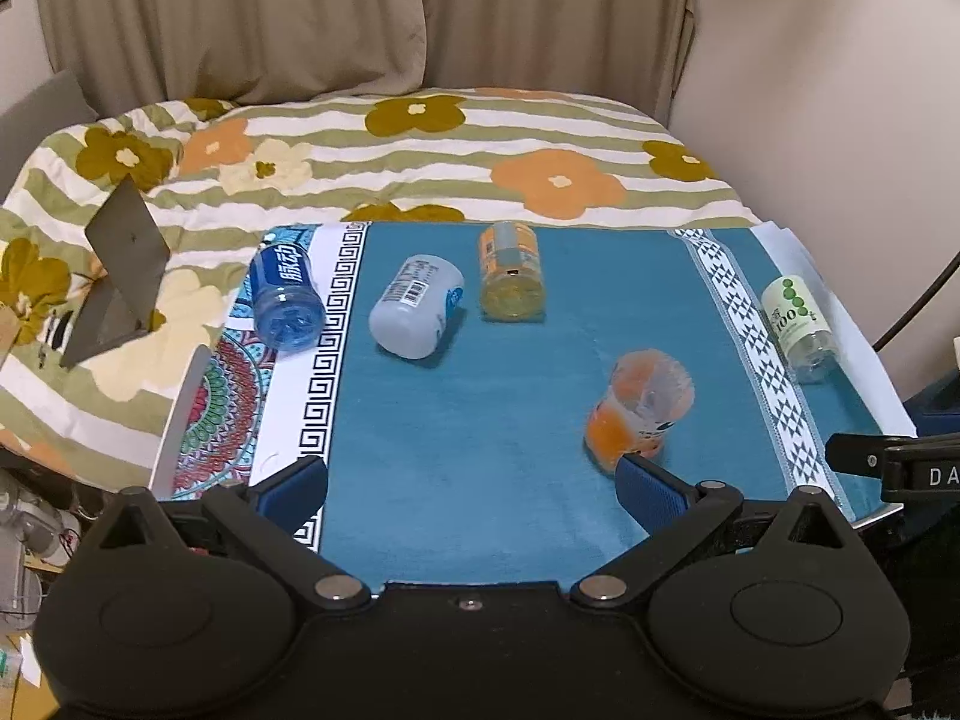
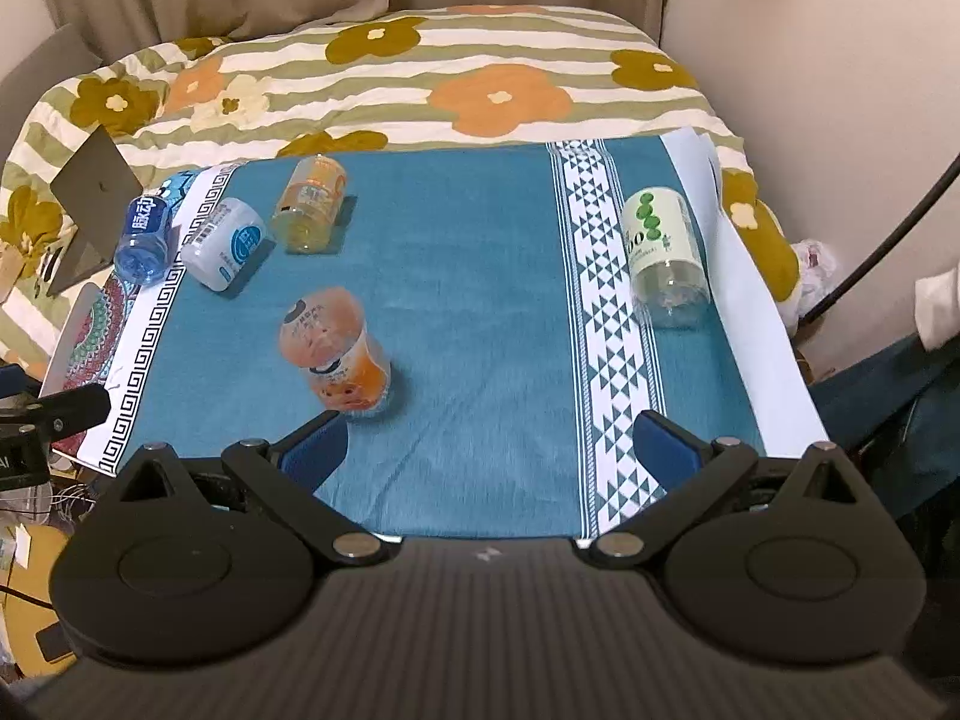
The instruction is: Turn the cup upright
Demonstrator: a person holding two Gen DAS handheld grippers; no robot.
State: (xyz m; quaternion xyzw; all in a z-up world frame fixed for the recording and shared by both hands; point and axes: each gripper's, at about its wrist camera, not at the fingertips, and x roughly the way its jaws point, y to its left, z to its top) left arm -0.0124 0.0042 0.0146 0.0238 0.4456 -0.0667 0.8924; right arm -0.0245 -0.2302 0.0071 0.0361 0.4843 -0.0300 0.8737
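Orange cup tilted on the bench, both your grippers empty.
The orange cup [image 1: 639,411] leans, blurred, on the blue cloth [image 1: 480,420] just beyond your left gripper [image 1: 471,489]; your right gripper [image 2: 489,450] hangs nearby, both sets of fingers spread wide.

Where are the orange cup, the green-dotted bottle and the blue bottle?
orange cup [image 2: 336,354], right wrist view, mid-body label.
green-dotted bottle [image 2: 660,240], right wrist view, white label.
blue bottle [image 1: 285,294], left wrist view, blue label.
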